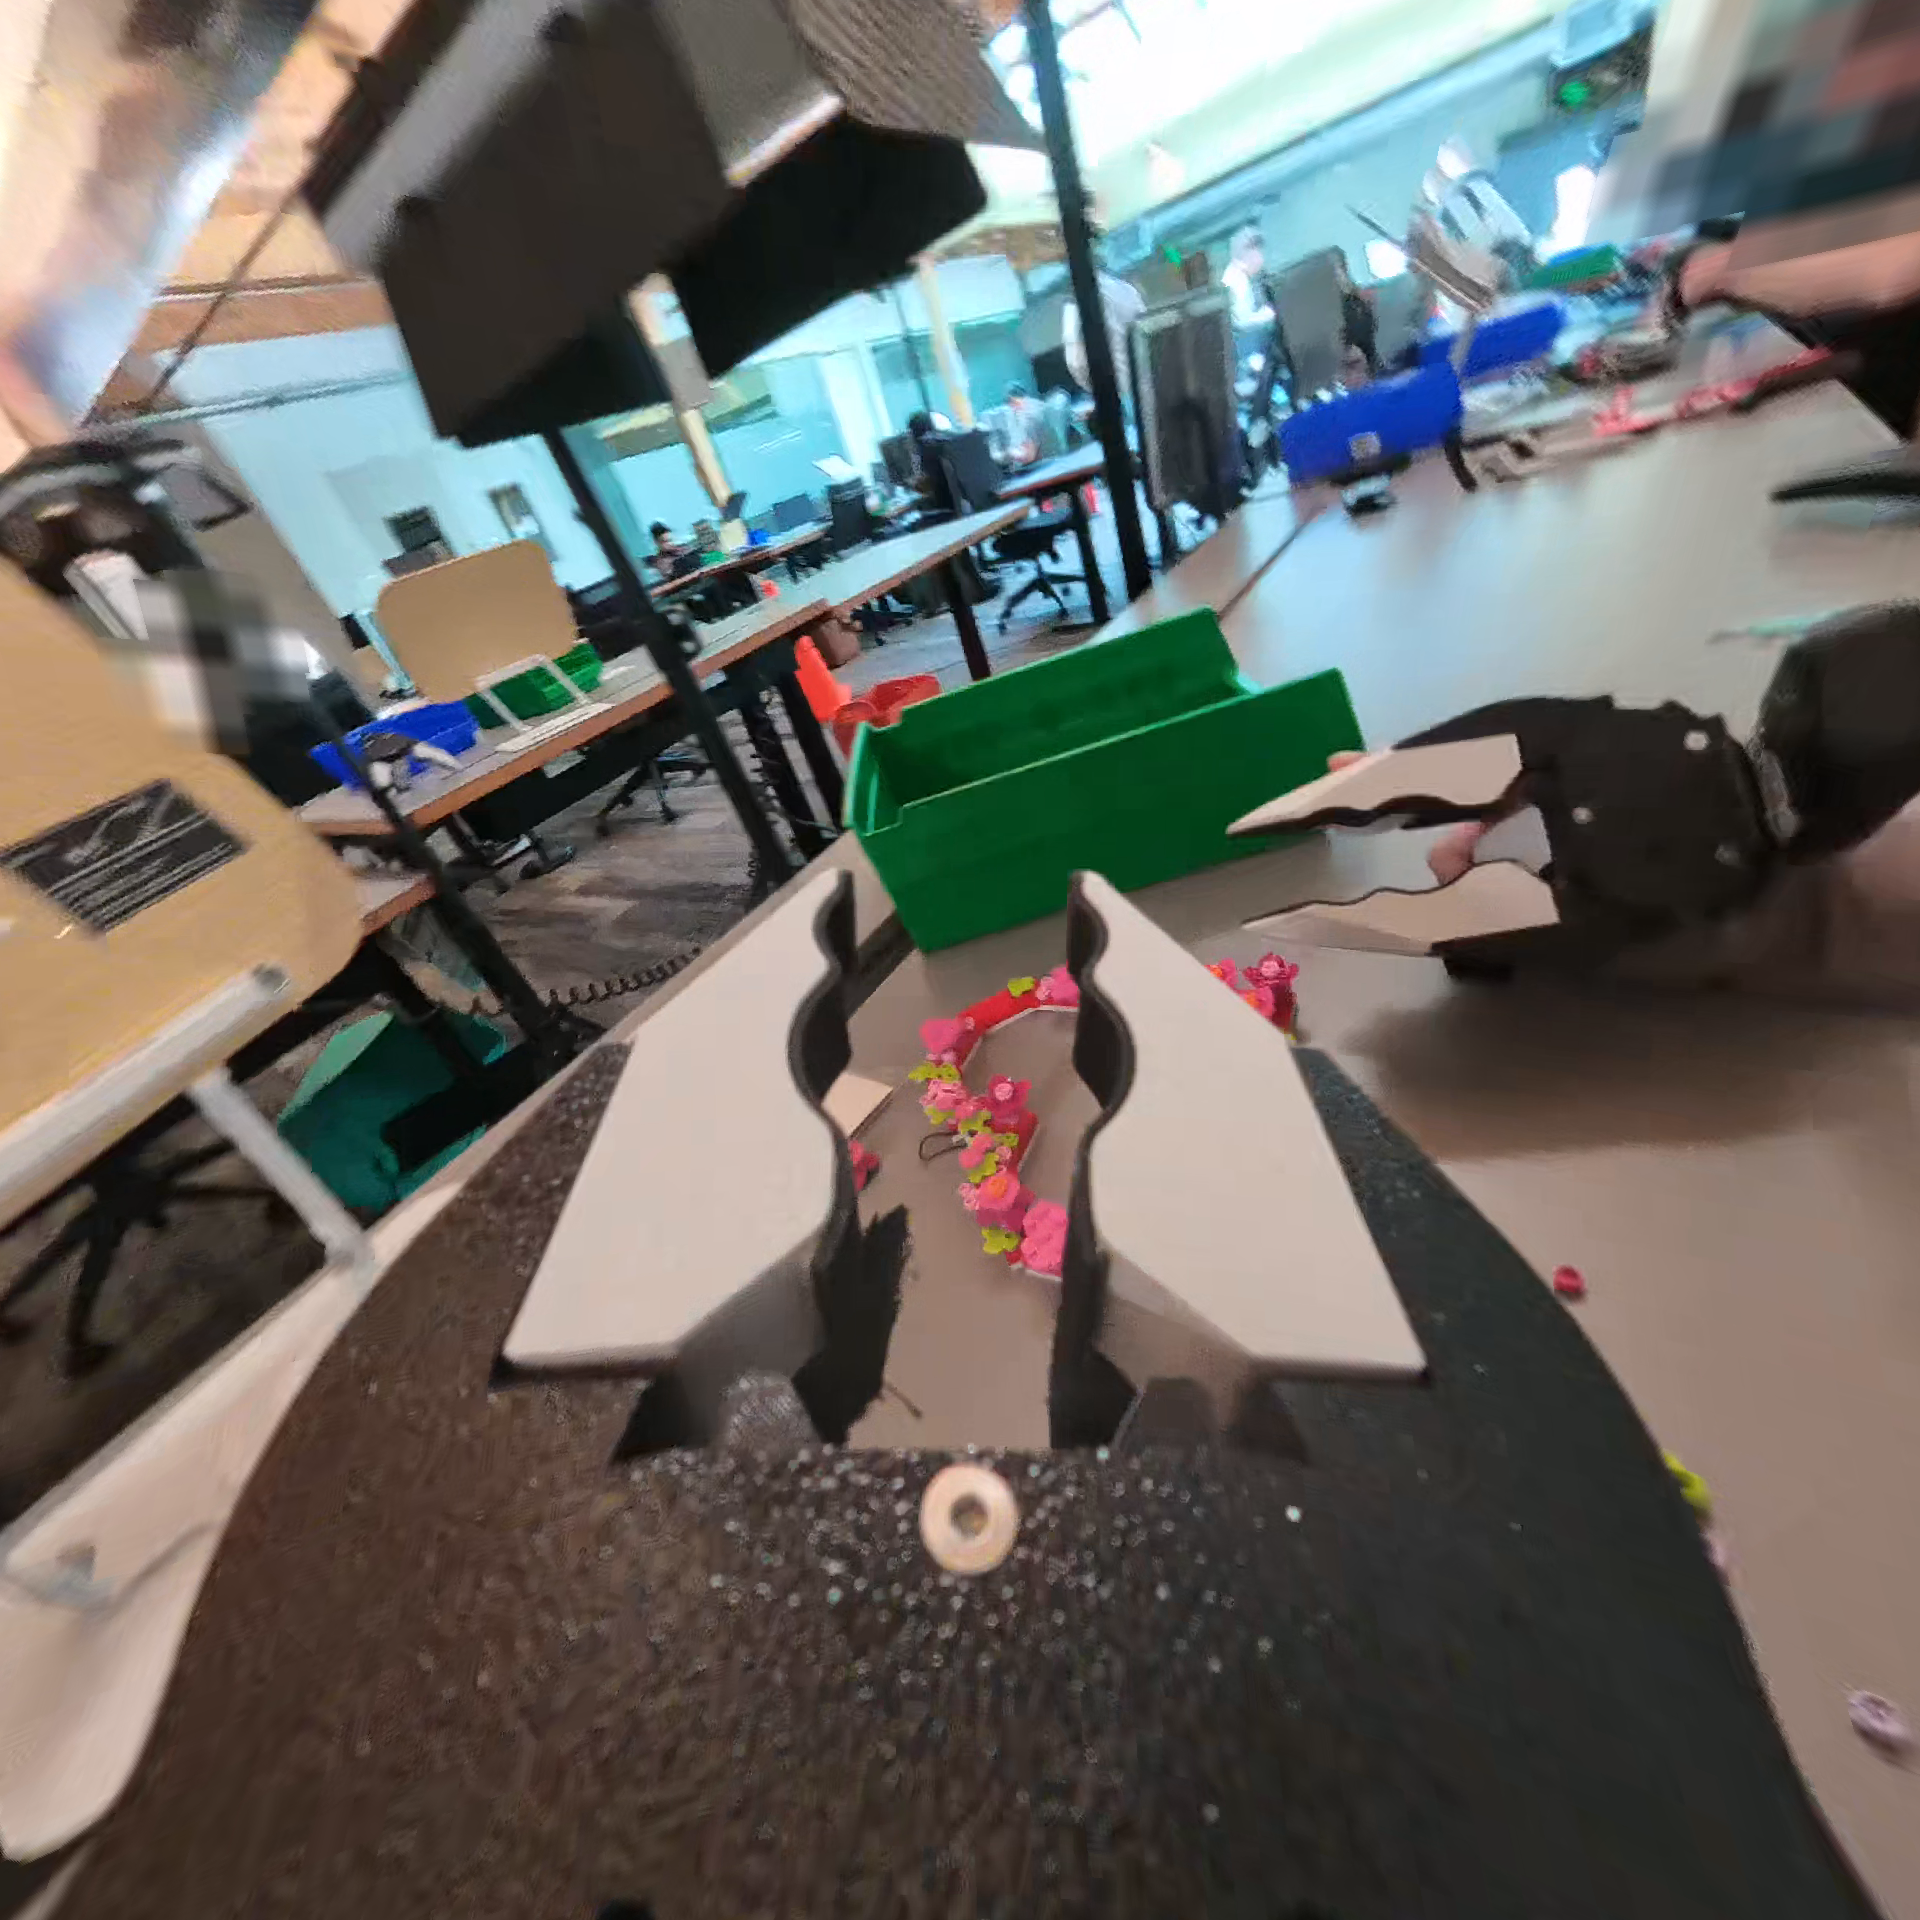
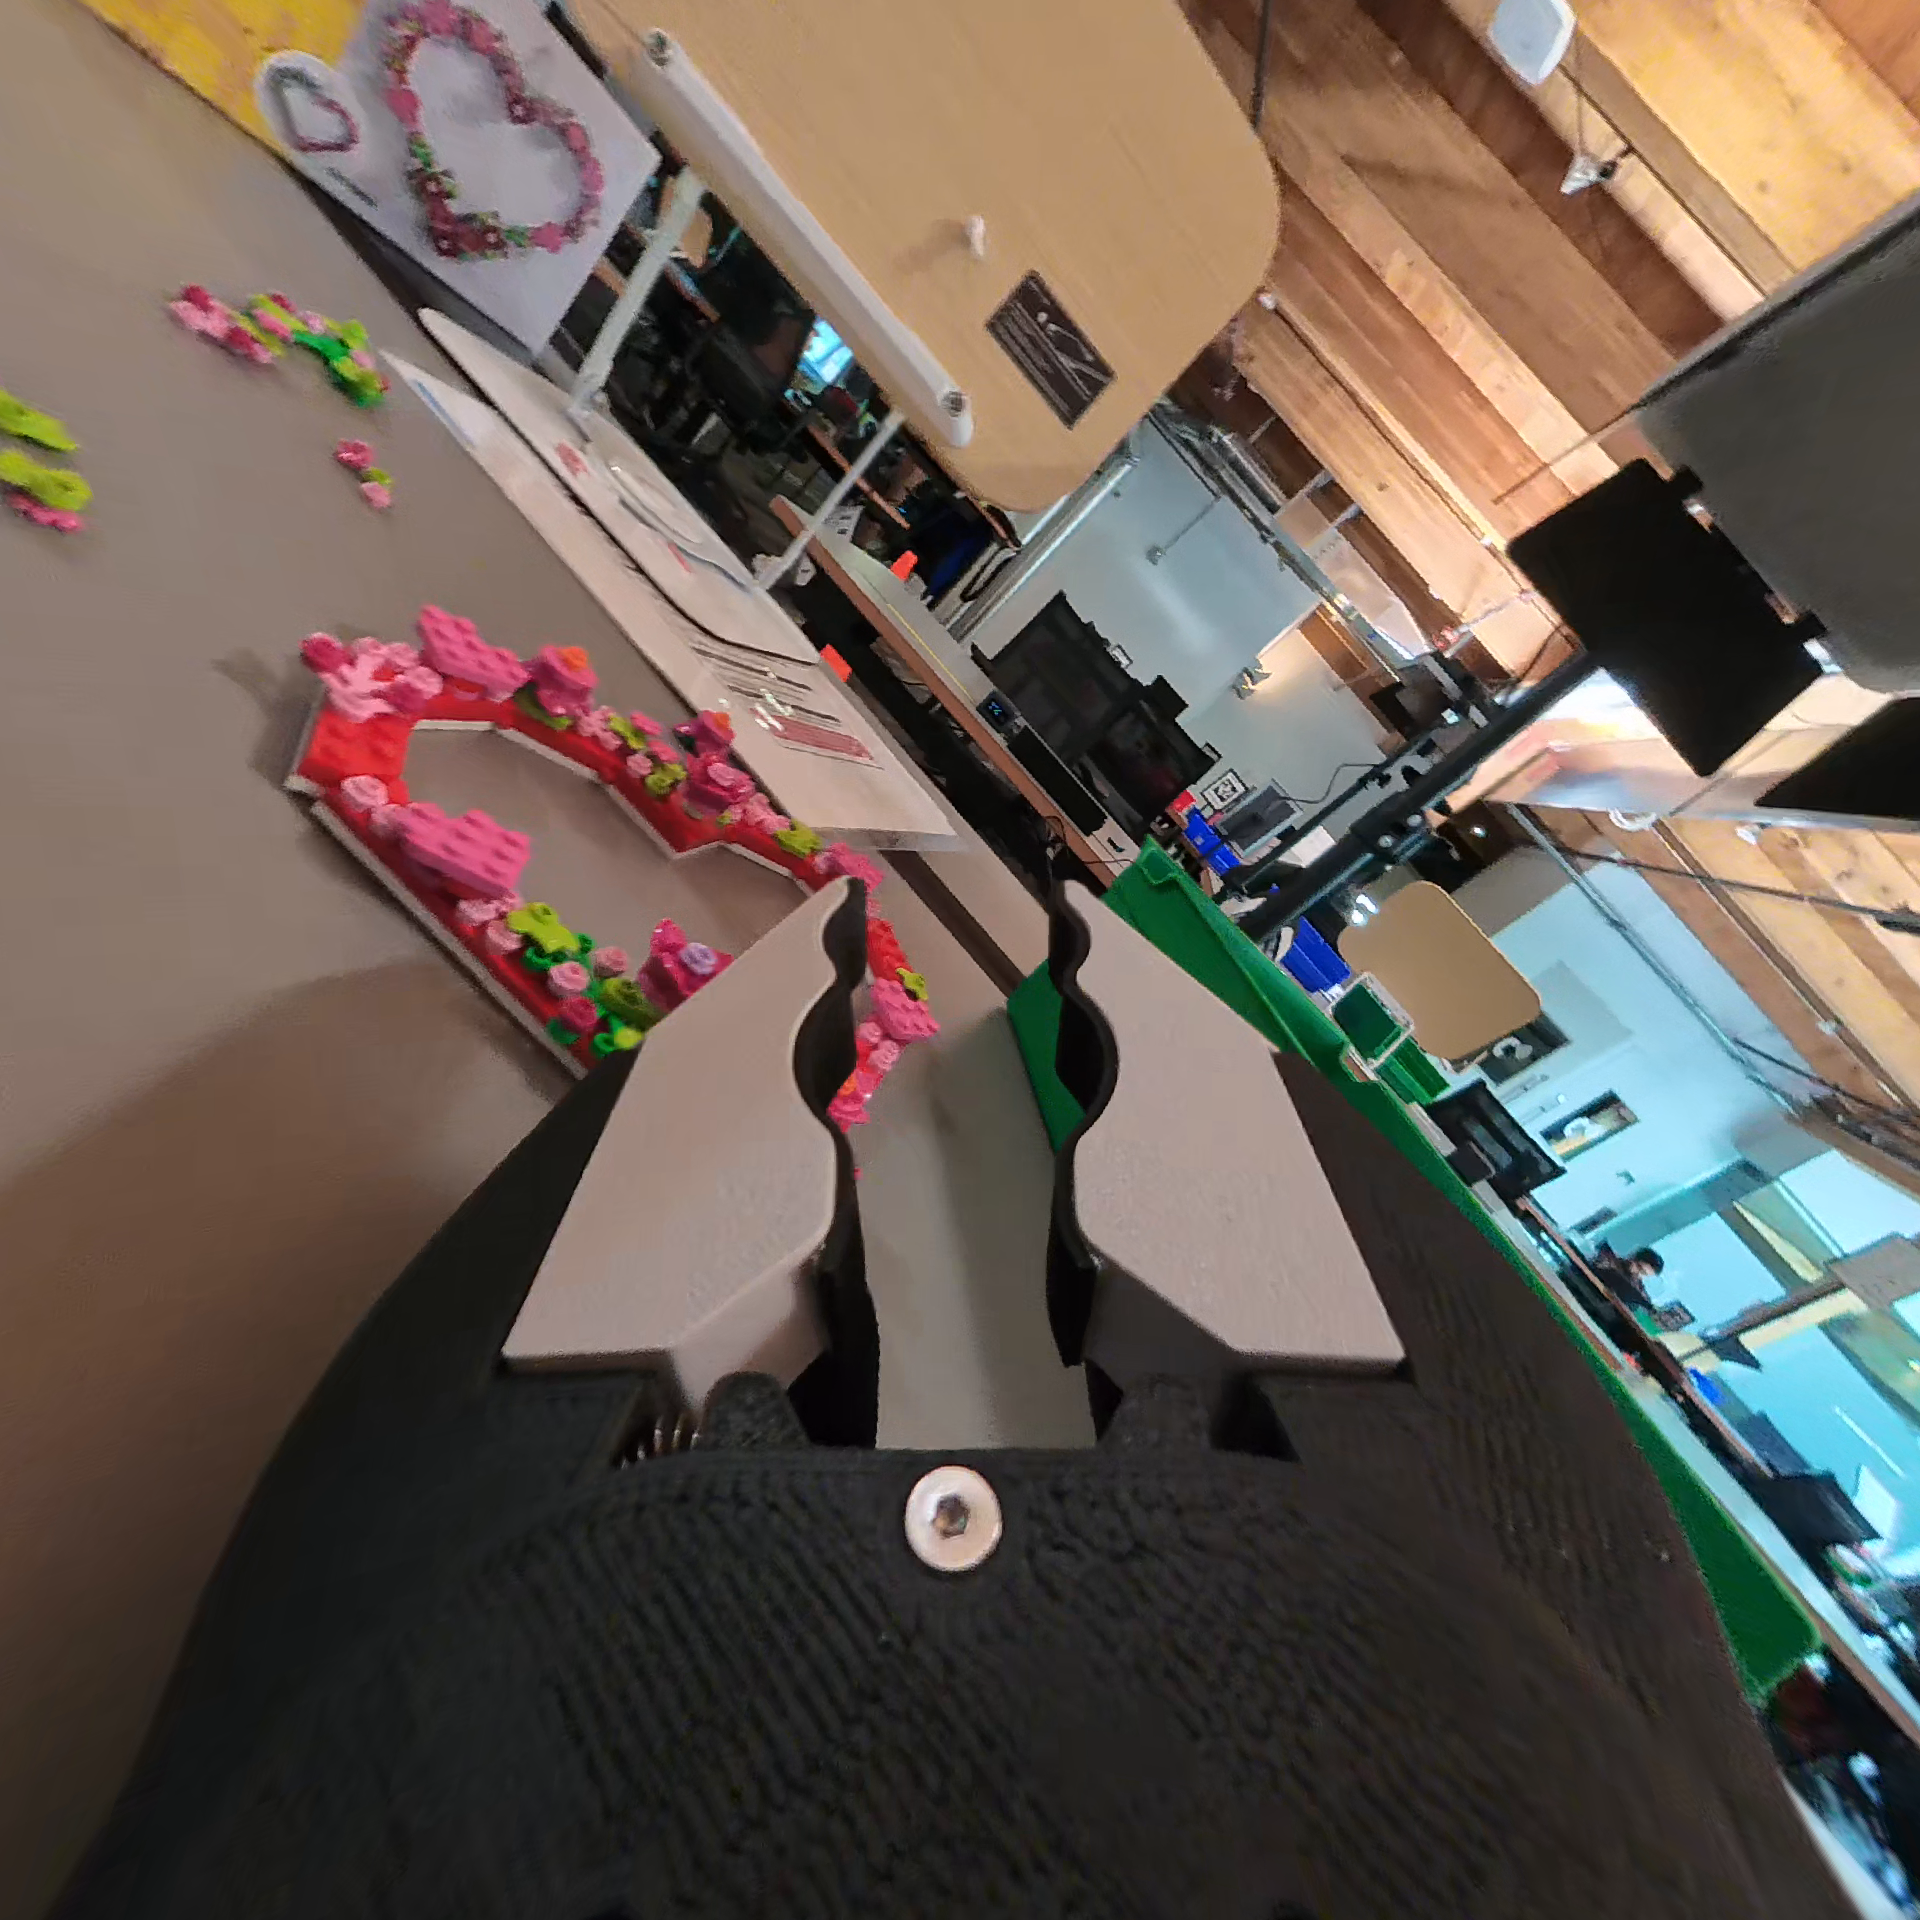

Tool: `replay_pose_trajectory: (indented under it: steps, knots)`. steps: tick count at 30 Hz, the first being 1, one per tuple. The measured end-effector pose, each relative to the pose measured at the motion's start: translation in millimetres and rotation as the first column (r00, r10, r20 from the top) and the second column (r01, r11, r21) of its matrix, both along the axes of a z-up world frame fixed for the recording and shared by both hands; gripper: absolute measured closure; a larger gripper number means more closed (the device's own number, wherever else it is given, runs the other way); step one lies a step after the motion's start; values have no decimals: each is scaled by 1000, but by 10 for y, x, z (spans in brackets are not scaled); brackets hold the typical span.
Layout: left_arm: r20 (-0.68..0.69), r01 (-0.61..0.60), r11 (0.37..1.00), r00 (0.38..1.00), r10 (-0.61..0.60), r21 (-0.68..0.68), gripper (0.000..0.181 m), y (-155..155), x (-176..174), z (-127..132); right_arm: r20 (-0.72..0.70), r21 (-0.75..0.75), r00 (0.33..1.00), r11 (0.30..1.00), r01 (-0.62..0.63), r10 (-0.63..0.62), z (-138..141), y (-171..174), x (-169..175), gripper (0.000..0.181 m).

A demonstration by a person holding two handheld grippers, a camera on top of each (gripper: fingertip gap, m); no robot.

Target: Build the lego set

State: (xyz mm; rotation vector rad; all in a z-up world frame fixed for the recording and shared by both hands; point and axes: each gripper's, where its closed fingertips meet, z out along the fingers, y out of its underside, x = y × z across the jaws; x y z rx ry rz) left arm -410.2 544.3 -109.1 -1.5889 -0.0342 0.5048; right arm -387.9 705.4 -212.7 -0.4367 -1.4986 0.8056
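Note:
A red heart-shaped lego frame [image 2: 540, 810] covered with pink flowers and lime leaves lies flat on the grey table. In the left wrist view the frame [image 1: 987, 1122] shows between and beyond my left gripper's fingers. My left gripper [image 1: 961, 904] is open and empty, hovering above the frame. My right gripper [image 2: 956, 904] is open and empty, tilted, just past the frame's near edge. It also shows in the left wrist view [image 1: 1247, 873], to the right of the frame, with a person's fingers behind it.
A green bin [image 1: 1091, 790] stands behind the frame. Loose pink and lime pieces [image 2: 281, 332] lie on the table farther off. Instruction sheets [image 2: 727, 665] and the set's box [image 2: 488, 156] lie near the table edge. A wooden panel [image 2: 935, 208] hangs overhead. Left tips to right tips: about 20 centimeters.

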Motion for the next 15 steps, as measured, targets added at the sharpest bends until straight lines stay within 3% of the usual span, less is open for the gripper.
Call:
replay_pose_trajectory:
  steps: [6,12,15]
  knots:
    - [61,-202,979,977,203,-10,149,-565,-89,-167,-32,-100,996,992,74,-77,112,241,-59,149]
    - [171,-123,948,969,179,-295,137,-551,80,-1020,-44,-142,986,978,154,-162,154,435,-106,152]
    - [204,-77,931,966,158,-357,137,-557,156,-1251,-48,-163,979,968,189,-200,171,529,-128,153]
